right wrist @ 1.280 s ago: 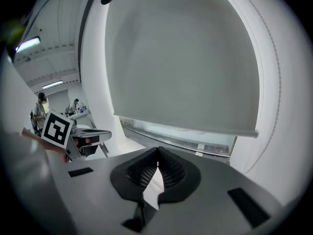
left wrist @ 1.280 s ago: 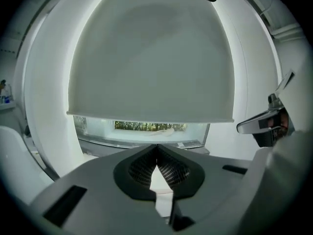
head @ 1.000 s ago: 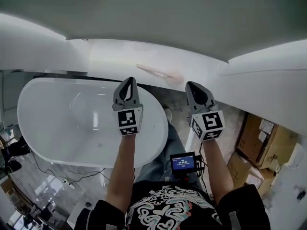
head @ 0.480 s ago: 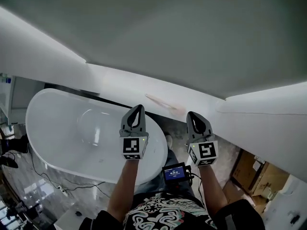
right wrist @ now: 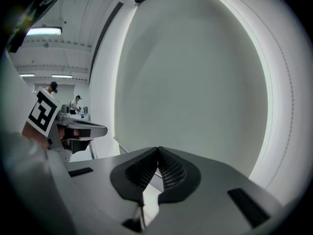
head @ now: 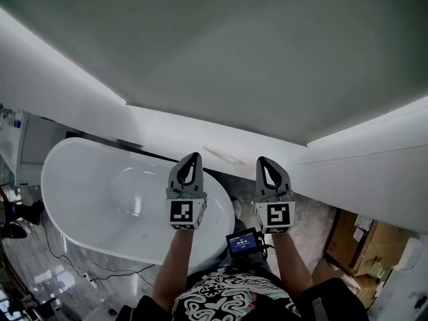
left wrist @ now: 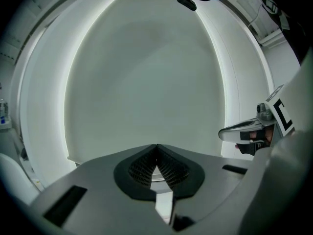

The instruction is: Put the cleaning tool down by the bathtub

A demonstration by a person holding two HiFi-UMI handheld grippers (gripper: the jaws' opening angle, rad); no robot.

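The white oval bathtub (head: 93,199) fills the left of the head view. My left gripper (head: 192,156) is held up over the tub's right end, jaws shut with nothing between them; its own view (left wrist: 156,146) faces only a pale wall. Beside it, my right gripper (head: 263,160) is also shut and empty (right wrist: 158,149), over the floor to the tub's right. A thin pale pink object (head: 224,155) lies on the white ledge just beyond and between the two grippers; I cannot tell what it is. Neither gripper touches it.
A small lit screen (head: 242,243) hangs at the person's waist. Cardboard boxes (head: 361,243) stand at the lower right. Cables (head: 73,263) trail over the marbled floor left of the tub. White walls rise behind the ledge.
The head view has tilted up, showing more wall. Both grippers now sit lower in the frame and closer together. Their jaws stay shut.
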